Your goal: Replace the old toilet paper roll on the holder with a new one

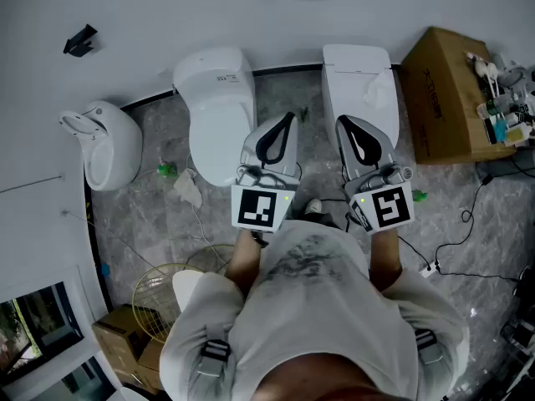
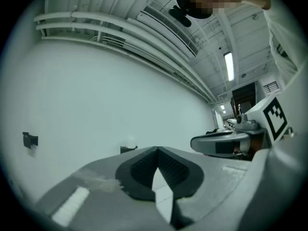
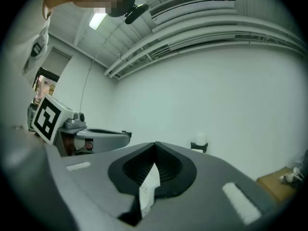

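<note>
- Left claw (image 2: 157,149): jaws closed, tips pressed together, gripping nothing. Only a pale sliver shows through the slot behind the tips.
- Right claw (image 3: 154,144): also closed tip to tip and holding nothing, with the same pale sliver behind the tips.
- The person holds both claws level in front of the chest. They are side by side, near but not touching, and point at the wall (image 1: 251,15).
- Two toilets stand at the foot of the wall, between the person and the wall. The left claw is over the front of the left toilet (image 1: 219,115) and the right claw over the right toilet (image 1: 355,69).
- A crumpled white wad (image 1: 380,90) lies on the right toilet's right side.
- Roll (image 3: 201,138): it sits on a black holder (image 3: 198,147) on the wall, ahead of the claws and well apart from both. It hangs above the gap between the toilets.
- A black bracket (image 1: 81,40) is fixed far to the left on the same wall.
- A urinal (image 1: 109,144) hangs near the left corner.
- On the floor (image 1: 468,291), crumpled paper (image 1: 188,189) and a green scrap (image 1: 167,170) lie beside the left toilet. Cables (image 1: 451,241) run along the right side.
- Big box (image 1: 443,94): it stands by the wall, right of the right toilet. Small bottles (image 1: 500,107) crowd its right end; I can't tell whether they are in it or on it.
- Wire basket (image 1: 159,286): it stands on the floor at the lower left, contents unclear. A small box (image 1: 125,332) is just beside it.
</note>
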A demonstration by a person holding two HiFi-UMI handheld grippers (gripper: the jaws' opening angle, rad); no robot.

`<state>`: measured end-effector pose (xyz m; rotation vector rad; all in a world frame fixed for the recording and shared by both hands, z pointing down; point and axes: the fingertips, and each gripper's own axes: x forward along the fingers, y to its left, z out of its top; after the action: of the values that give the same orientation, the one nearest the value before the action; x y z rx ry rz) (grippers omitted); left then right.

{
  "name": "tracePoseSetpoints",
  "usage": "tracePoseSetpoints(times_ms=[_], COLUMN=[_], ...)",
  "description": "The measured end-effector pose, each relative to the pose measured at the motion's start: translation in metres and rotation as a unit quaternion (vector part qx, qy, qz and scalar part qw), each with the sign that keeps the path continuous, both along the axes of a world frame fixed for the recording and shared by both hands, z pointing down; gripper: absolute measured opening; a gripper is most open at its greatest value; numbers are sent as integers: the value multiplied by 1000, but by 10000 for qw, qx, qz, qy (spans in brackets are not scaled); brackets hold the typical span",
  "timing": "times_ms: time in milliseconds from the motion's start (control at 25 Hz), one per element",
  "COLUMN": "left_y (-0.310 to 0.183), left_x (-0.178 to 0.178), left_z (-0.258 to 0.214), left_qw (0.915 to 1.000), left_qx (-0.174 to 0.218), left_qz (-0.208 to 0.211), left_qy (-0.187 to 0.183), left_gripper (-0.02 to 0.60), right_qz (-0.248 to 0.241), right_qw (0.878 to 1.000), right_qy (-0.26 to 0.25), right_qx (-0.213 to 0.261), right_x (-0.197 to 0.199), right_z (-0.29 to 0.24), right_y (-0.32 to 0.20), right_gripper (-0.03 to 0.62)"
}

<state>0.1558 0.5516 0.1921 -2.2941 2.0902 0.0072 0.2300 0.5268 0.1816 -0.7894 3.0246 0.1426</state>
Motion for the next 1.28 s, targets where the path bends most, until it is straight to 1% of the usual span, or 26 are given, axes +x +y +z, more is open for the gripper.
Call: tracePoseSetpoints(times_ms=[160,280,400,560,680,960,1040,1200,1280], left_y=[-1,-2,-5,-8,-11,-34,-42,-65,-81], left_x=[4,8,14,23,24,1,-11,-40,-52], left_z=[-3,-1,0,2,8,16,19,21,21], left_qw=[9998,9998,9999,10000,9999,9994,9993,9990,9992], left_qx=[127,92,53,-4,-115,-158,-174,-195,-181], left_qz=[106,114,96,-3,-96,-302,-326,-341,-299], left_qy=[97,160,132,18,-7,42,59,215,170], left_gripper=[-3,-2,-2,-2,-3,-2,-2,-2,-2], right_qz=[47,153,196,84,-46,-206,-180,-129,-73], right_qw=[10000,9999,9997,9997,9997,9995,9996,9998,9999], right_qy=[48,1,-131,-212,-251,-222,-182,-45,1], right_qx=[51,41,75,-6,-48,-120,-125,-110,-111], right_x=[0,6,14,24,22,0,-11,-37,-47], right_z=[4,5,3,5,7,13,17,21,22], right_y=[2,-1,-6,-13,-18,-45,-56,-79,-93], right_gripper=[-2,-2,0,-1,-1,0,0,0,0])
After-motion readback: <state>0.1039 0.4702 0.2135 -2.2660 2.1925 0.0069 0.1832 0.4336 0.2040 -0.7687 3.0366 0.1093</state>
